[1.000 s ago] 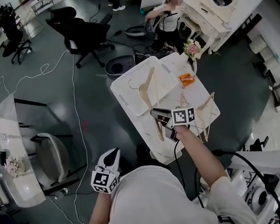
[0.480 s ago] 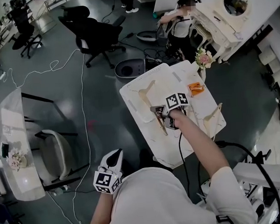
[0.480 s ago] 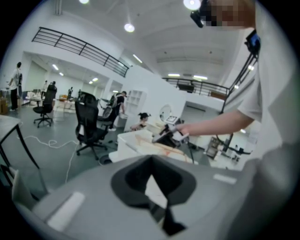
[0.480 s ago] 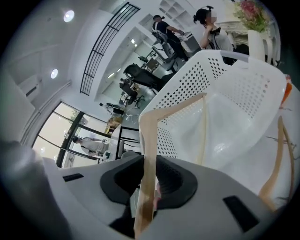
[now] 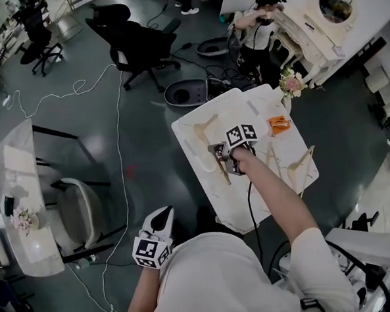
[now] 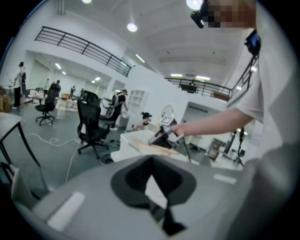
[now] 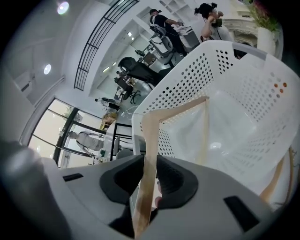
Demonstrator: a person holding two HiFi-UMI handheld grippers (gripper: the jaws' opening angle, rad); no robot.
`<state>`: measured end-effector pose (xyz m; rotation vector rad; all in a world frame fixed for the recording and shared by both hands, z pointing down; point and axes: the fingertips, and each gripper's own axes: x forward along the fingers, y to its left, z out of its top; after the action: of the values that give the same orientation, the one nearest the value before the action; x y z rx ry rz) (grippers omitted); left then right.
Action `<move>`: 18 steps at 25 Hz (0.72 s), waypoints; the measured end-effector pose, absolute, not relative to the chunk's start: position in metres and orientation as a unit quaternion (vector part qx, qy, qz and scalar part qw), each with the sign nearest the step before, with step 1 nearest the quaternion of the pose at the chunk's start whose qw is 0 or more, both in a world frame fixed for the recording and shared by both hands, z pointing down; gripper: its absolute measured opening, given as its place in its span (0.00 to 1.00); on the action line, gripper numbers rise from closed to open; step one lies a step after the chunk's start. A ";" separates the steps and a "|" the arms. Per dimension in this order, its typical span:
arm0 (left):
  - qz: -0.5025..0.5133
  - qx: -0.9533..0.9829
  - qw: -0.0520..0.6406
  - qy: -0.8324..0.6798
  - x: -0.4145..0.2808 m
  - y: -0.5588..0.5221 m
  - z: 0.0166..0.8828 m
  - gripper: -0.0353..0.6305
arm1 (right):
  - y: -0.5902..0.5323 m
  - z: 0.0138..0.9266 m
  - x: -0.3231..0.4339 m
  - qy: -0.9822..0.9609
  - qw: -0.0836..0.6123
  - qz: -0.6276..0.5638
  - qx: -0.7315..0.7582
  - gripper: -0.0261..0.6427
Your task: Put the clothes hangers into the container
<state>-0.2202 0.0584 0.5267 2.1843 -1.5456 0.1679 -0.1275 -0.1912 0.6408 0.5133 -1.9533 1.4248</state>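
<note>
**Hanger clamped over the basket**

Shows the right gripper (image 5: 214, 151) clamped on a wooden hanger (image 7: 151, 140), above the table (image 5: 290, 184), with the hanger's far arm reaching over the white basket (image 7: 225, 75). Shows a second hanger (image 5: 203, 126) lying inside that basket and a third hanger (image 5: 304, 160) on the table's right side. Holds the left gripper (image 5: 160, 219) low beside the body, jaws together, empty.

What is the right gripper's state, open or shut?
Shut on the wooden hanger: the right gripper has both fingers pressed against its arm.
</note>
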 end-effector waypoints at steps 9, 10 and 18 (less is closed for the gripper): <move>0.060 0.798 0.226 -0.556 -0.223 0.059 0.525 0.06 | -0.198 0.625 -0.128 -0.767 0.300 0.530 0.201 0.24; 0.060 0.799 0.225 -0.555 -0.222 0.059 0.525 0.06 | -0.199 0.621 -0.127 -0.770 0.292 0.530 0.202 0.24; 0.064 0.809 0.219 -0.542 -0.218 0.060 0.522 0.06 | -0.191 0.585 -0.105 -0.795 0.210 0.520 0.232 0.22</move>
<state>-0.2180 0.0602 0.5217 2.2398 -1.4992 0.1759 -0.1046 -0.1905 0.5849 0.6463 -2.2099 1.4465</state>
